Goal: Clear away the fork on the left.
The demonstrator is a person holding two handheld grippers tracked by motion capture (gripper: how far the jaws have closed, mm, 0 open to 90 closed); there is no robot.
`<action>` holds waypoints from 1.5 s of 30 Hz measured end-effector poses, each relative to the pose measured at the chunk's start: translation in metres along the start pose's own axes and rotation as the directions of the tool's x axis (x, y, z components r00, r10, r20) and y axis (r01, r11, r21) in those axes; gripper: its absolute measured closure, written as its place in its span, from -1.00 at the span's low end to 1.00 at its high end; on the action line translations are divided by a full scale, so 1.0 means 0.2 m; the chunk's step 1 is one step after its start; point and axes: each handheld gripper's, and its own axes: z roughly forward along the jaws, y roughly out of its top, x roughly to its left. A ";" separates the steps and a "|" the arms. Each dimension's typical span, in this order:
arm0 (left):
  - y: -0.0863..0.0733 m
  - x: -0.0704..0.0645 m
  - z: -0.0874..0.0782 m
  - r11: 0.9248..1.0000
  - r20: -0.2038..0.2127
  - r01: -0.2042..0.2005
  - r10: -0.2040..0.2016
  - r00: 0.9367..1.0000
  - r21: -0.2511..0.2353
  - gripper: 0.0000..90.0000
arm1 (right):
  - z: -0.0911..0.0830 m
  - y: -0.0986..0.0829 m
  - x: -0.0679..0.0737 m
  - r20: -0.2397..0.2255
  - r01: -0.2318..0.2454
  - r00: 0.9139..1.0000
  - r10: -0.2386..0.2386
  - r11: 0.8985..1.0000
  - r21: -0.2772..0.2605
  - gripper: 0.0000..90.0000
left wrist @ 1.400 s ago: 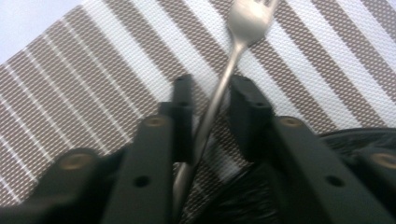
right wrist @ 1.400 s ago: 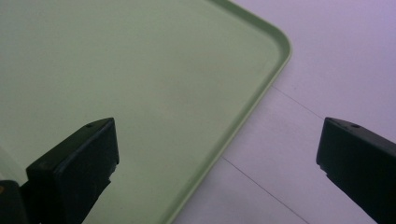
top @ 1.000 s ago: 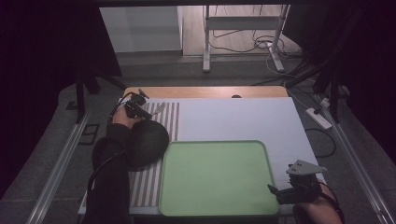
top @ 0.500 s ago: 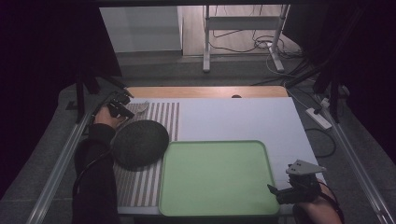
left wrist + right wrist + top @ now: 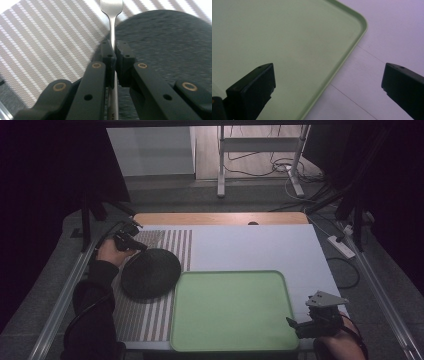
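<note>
My left gripper [image 5: 114, 48] is shut on the handle of a silver fork [image 5: 111, 15], whose tines point away over the striped placemat [image 5: 45, 42]. In the high view the left gripper [image 5: 131, 240] is held at the far left edge of the dark round plate [image 5: 151, 272], which lies on the placemat [image 5: 170, 240]. In the left gripper view the plate [image 5: 170, 45] is at the right. My right gripper [image 5: 300, 326] is open at the near right corner of the green tray [image 5: 230, 310]. Its jaws stand wide apart over the tray's rim [image 5: 352, 50], with nothing between them [image 5: 328, 80].
A white table top [image 5: 260, 247] lies beyond and right of the tray, with a wooden strip [image 5: 220, 218] along its far edge. Metal rails run down both sides of the table. Cables and a power strip [image 5: 341, 246] lie on the floor at the right.
The left hand and gripper have drawn to the left, and the forearm has come off the plate, uncovering it. The right gripper has stayed put.
</note>
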 end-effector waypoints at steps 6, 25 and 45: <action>-0.02 -0.10 -0.01 1.000 0.040 -0.004 0.004 0.999 -0.023 0.89 | 0.00 0.00 0.00 0.003 -0.004 1.000 0.004 1.000 0.001 -1.00; -0.09 -0.41 -0.02 0.998 0.105 -0.049 0.052 0.993 -0.036 0.89 | -0.01 0.00 0.00 0.001 -0.014 1.000 0.014 1.000 -0.010 -1.00; -0.16 -0.79 0.06 0.997 0.144 -0.077 0.075 0.987 0.010 0.89 | -0.01 0.00 0.00 -0.001 0.004 1.000 -0.004 1.000 -0.012 -1.00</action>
